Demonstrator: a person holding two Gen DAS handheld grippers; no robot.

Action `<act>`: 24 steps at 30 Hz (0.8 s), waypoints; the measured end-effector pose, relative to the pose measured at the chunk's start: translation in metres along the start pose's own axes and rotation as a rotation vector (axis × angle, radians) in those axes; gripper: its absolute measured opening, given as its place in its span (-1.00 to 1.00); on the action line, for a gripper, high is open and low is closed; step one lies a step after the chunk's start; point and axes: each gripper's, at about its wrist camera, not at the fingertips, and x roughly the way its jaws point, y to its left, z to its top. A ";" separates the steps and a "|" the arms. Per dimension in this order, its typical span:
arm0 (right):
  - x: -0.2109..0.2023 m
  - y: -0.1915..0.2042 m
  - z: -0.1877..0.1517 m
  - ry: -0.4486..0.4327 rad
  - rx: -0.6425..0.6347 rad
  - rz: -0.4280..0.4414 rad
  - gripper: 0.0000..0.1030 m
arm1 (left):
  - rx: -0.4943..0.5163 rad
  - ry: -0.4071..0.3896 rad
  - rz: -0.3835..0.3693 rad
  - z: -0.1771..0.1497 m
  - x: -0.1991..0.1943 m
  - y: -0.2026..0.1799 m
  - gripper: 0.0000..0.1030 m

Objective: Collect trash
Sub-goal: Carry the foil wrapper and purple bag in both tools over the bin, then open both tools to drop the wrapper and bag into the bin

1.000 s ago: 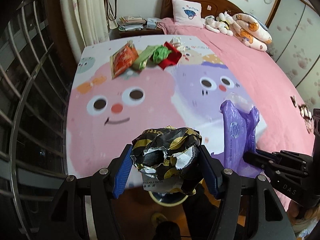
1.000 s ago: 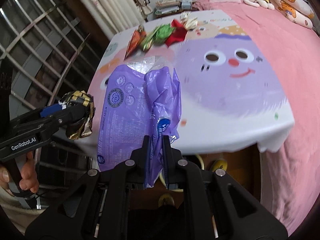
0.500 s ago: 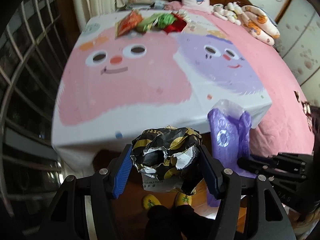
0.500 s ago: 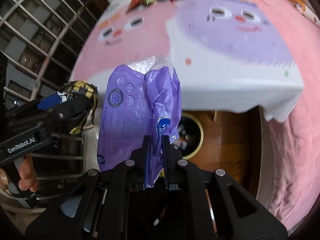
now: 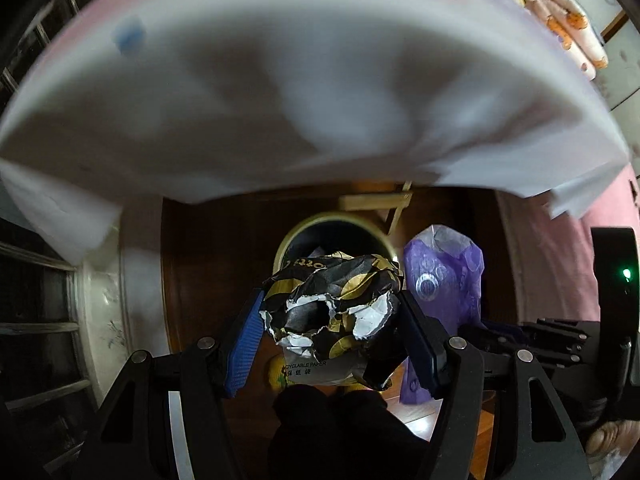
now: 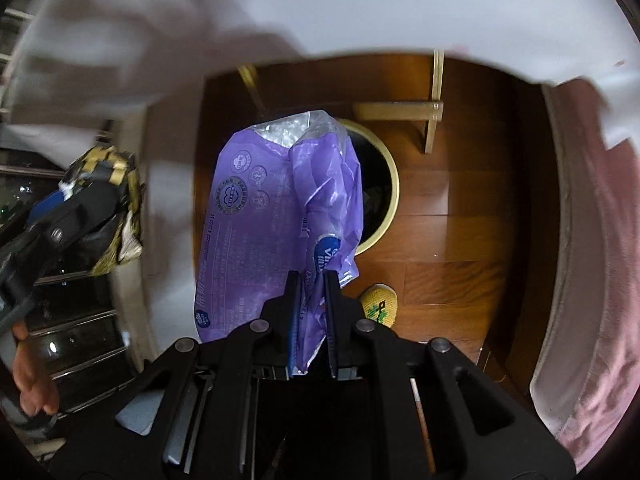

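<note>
My left gripper [image 5: 334,320] is shut on a crumpled black-and-gold paper bag [image 5: 332,304], held above a round bin [image 5: 340,226] with a cream rim on the wooden floor. My right gripper [image 6: 312,296] is shut on a purple plastic package [image 6: 260,216], which hangs in front of the same bin [image 6: 394,196] and hides most of its mouth. The purple package [image 5: 442,280] also shows in the left wrist view, right of the paper bag. The left gripper with the paper bag [image 6: 108,208] shows at the left of the right wrist view.
The white hanging edge of the tablecloth [image 5: 280,100] fills the top of both views, blurred. A wooden table leg brace [image 6: 400,112] stands behind the bin. A yellow slipper [image 6: 378,304] lies on the floor [image 6: 460,220] near the bin. Pink bedding [image 6: 600,260] hangs at right.
Both grippers have dropped from table-top height to below the tablecloth's edge, still holding their items. The bin under the table is now right in front of them.
</note>
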 end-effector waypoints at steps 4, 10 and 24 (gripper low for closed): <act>0.043 -0.008 0.014 0.009 0.005 -0.025 -0.82 | -0.002 0.007 -0.001 0.002 0.042 -0.003 0.29; 0.094 -0.014 0.037 0.010 0.018 -0.021 -0.82 | -0.006 0.008 0.007 0.009 0.100 -0.007 0.33; 0.125 -0.023 0.054 -0.081 0.075 0.036 0.11 | -0.017 -0.045 0.024 0.012 0.134 0.003 0.77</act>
